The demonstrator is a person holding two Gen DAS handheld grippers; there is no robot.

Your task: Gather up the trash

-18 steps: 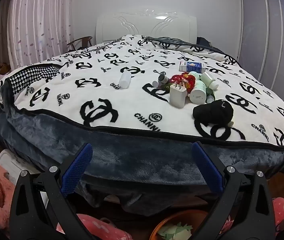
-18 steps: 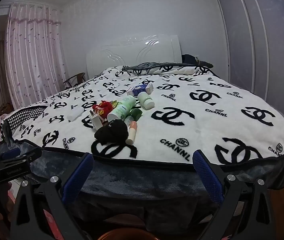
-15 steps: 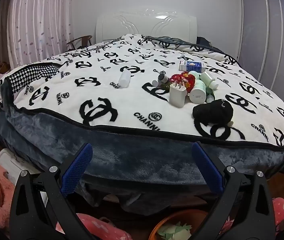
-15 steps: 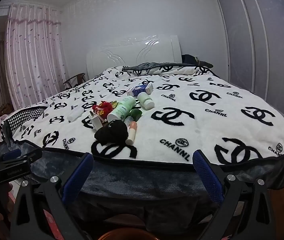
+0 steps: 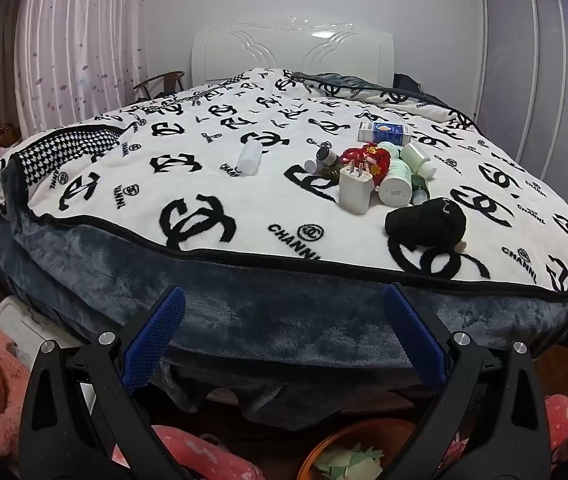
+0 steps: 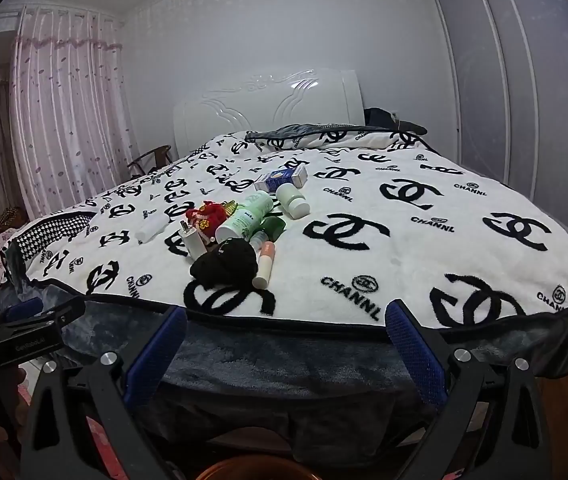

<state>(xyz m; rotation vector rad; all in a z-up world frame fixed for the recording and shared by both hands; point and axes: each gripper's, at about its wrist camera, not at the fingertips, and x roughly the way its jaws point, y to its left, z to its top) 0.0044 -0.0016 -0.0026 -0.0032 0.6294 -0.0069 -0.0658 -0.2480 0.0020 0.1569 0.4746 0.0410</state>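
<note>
Little of the collection appears to have been done: the whole cluster of items is seen lying on the bed blanket [image 5: 211, 184], none of it lifted. Both tools are held short of the bed's foot edge, well apart from the pile. The left gripper [image 5: 284, 324] is seen with its jaws spread wide and nothing between them; the right gripper [image 6: 286, 344] likewise stands wide apart and empty. The pile is located near the foot of the bed, toward the right in the left wrist view. It is made up of a black crumpled cloth [image 5: 426, 224] nearest the edge, a white charger plug [image 5: 355, 190] standing upright, a pale green jar [image 5: 396, 182] on its side, a red ornament [image 5: 368, 158], a white and blue box [image 5: 384, 133] farthest back, and a pink-capped tube [image 6: 264, 264] touching the cloth. A small white bottle [image 5: 249, 158] lies apart to the left. An orange bin [image 5: 348, 454], holding pale paper scraps, is seen on the floor below the left gripper; it is judged the likely destination. Which items count as trash cannot be told.
</note>
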